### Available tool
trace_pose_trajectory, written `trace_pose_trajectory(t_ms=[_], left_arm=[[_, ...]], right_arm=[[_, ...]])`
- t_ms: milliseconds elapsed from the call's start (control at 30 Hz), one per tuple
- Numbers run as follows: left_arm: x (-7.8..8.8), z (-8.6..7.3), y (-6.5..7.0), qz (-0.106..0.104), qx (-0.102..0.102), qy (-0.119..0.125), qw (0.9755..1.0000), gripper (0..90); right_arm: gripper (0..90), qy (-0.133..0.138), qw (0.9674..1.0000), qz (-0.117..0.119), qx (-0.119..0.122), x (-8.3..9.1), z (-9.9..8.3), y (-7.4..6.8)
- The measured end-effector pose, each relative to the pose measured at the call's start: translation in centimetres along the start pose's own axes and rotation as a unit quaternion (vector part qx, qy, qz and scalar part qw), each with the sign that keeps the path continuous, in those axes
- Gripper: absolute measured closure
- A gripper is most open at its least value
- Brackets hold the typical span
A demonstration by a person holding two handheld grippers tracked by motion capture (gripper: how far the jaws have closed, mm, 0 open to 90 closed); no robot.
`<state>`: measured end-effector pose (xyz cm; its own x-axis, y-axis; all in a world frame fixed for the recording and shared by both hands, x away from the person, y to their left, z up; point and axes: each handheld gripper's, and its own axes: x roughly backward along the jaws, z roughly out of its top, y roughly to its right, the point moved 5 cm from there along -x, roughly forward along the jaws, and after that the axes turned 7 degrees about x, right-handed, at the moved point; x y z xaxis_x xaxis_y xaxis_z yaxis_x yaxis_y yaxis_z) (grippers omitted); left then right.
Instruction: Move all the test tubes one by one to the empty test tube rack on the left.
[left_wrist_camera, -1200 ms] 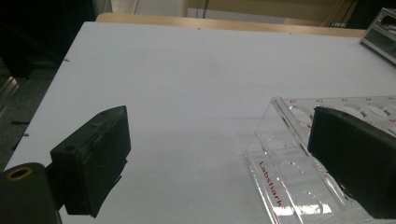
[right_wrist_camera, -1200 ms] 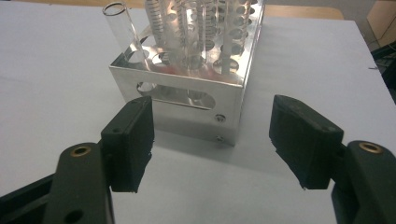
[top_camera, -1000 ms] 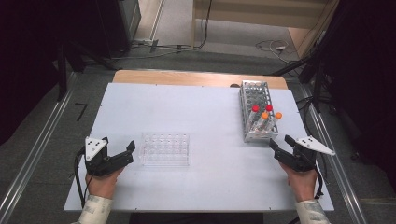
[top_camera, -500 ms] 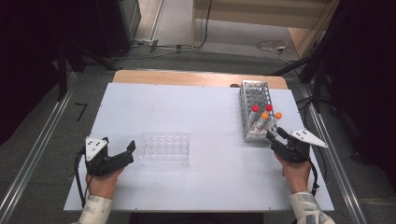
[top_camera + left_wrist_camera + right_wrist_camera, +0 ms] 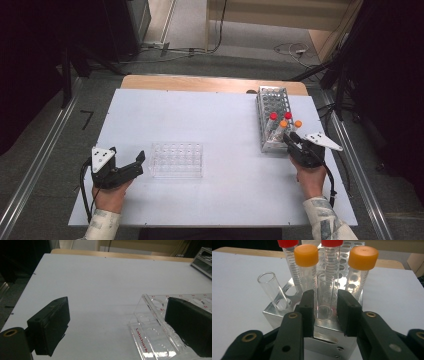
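A metal tube rack (image 5: 271, 100) stands at the right of the white table (image 5: 200, 115). Its near end holds two red-capped tubes (image 5: 273, 116) and two orange-capped tubes (image 5: 283, 123). In the right gripper view an uncapped clear tube (image 5: 325, 290) stands in the rack (image 5: 287, 312), and my right gripper (image 5: 325, 298) is shut on it, one jaw on each side. A second uncapped tube (image 5: 270, 287) leans at the rack's left corner. My left gripper (image 5: 136, 165) is open, just left of a clear plastic rack (image 5: 176, 160) whose wells hold nothing; its right jaw overlaps that rack (image 5: 155, 340).
A wooden strip (image 5: 200, 82) runs along the table's far edge. Metal rails (image 5: 30, 170) flank the table on the floor. Cables (image 5: 295, 50) lie on the floor beyond.
My right gripper has moved forward to the metal rack's near end and narrowed its jaws around the uncapped tube. The left gripper has stayed put.
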<state>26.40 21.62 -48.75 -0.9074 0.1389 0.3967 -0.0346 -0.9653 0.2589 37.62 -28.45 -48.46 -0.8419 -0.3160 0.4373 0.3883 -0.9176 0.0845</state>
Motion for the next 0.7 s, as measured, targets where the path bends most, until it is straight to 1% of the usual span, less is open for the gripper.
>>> trace_pose_trajectory(t_ms=[133, 333, 433, 533, 700], left_arm=[[0.04, 0.04, 0.03, -0.001, -0.001, 0.002, 1.0, 6.2], [-0.03, -0.04, 0.14, -0.002, -0.004, -0.001, 1.0, 6.2], [-0.03, -0.05, 0.17, -0.002, -0.004, -0.001, 1.0, 6.2], [0.01, -0.01, 0.25, -0.001, -0.009, 0.001, 1.0, 6.2], [0.01, -0.01, 0.39, 0.002, -0.015, 0.001, 0.9999, 6.2]], right_arm=[[68.9, 0.002, 1.0, -0.003, 0.001, -0.27, 0.02, 0.05], [70.5, 0.003, 1.0, 0.001, -0.003, -0.42, 0.0, 0.04], [72.2, 0.002, 1.0, 0.001, 0.0, -0.39, 0.0, -0.04], [72.4, 0.007, 1.0, -0.001, 0.002, -0.25, 0.13, -0.02], [72.6, 0.022, 0.9998, 0.0, -0.004, 0.42, 0.84, 0.14]])
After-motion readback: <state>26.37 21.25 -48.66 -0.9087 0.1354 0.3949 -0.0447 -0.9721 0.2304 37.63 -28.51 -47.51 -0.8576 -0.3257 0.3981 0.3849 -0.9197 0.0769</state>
